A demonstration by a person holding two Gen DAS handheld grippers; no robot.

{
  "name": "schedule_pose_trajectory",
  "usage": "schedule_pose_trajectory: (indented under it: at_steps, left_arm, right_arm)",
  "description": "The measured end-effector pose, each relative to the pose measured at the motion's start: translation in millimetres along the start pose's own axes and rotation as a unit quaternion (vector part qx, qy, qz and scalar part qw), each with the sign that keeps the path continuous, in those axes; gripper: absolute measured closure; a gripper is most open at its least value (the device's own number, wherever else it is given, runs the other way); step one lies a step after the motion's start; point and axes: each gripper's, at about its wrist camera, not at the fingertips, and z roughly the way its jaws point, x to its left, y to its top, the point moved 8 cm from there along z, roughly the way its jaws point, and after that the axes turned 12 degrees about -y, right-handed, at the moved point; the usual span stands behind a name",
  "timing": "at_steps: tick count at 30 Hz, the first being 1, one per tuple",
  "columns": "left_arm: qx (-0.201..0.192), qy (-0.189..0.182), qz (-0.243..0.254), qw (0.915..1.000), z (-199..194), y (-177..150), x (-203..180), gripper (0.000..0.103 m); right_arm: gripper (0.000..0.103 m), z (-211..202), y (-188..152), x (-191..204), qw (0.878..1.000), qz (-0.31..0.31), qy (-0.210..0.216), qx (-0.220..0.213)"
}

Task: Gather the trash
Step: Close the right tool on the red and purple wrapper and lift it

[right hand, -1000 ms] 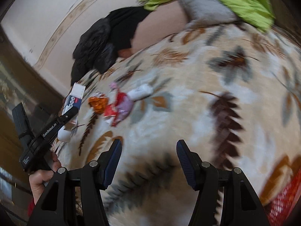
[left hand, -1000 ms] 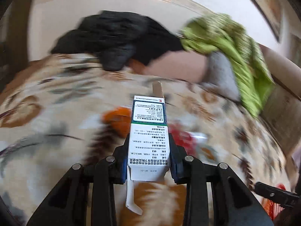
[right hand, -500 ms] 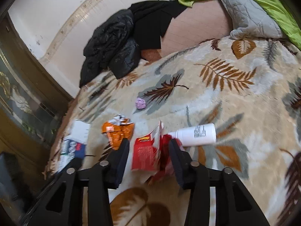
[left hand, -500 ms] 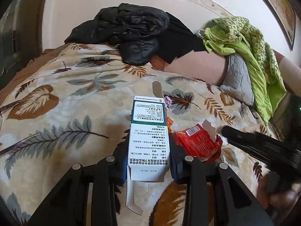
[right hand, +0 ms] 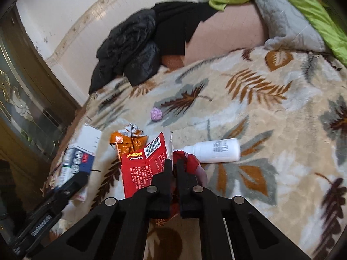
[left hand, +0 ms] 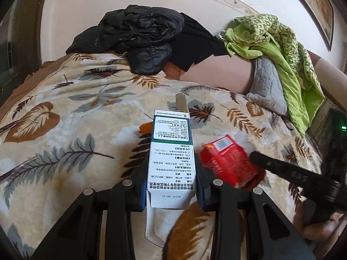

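My left gripper (left hand: 172, 186) is shut on a white and green medicine box (left hand: 171, 162), held above the leaf-patterned blanket (left hand: 71, 134). The box also shows in the right wrist view (right hand: 80, 151), at the left. My right gripper (right hand: 174, 166) is shut on a red snack wrapper (right hand: 143, 166); the wrapper also shows in the left wrist view (left hand: 227, 160). An orange crumpled wrapper (right hand: 128, 140), a white bottle (right hand: 216, 150) lying on its side and a small purple ball (right hand: 156, 114) lie on the blanket close by.
A black jacket (left hand: 138, 36) and a green cloth (left hand: 279, 43) over a grey cushion (left hand: 266, 84) lie at the back of the bed against the wall. A dark wooden cabinet (right hand: 19, 99) stands at the left edge.
My right gripper has moved in over the red wrapper and closed on it. My left gripper keeps its hold on the medicine box and has steadied.
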Motion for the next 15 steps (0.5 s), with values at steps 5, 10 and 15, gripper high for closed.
schedule_pose_trajectory:
  at_steps: [5,10,15]
  left_arm:
    - [-0.005,-0.015,0.012,0.9998,-5.6,-4.5,-21.2,0.07]
    - [-0.004,-0.016,0.022,0.9996,-9.2,-12.4,-34.5,0.07]
    - [0.001,-0.011,0.023,0.9997,-8.0,-17.8,-35.4,0.07]
  right_arm:
    - [0.099,-28.9,-5.3,-20.1,1.0,0.019,0.009,-0.012]
    - [0.095,-30.4,-19.0,-44.3,0.999,0.035,-0.004,0.019]
    - [0.088,-48.8,-22.3,-60.5,0.999,0.048,-0.011,0.005]
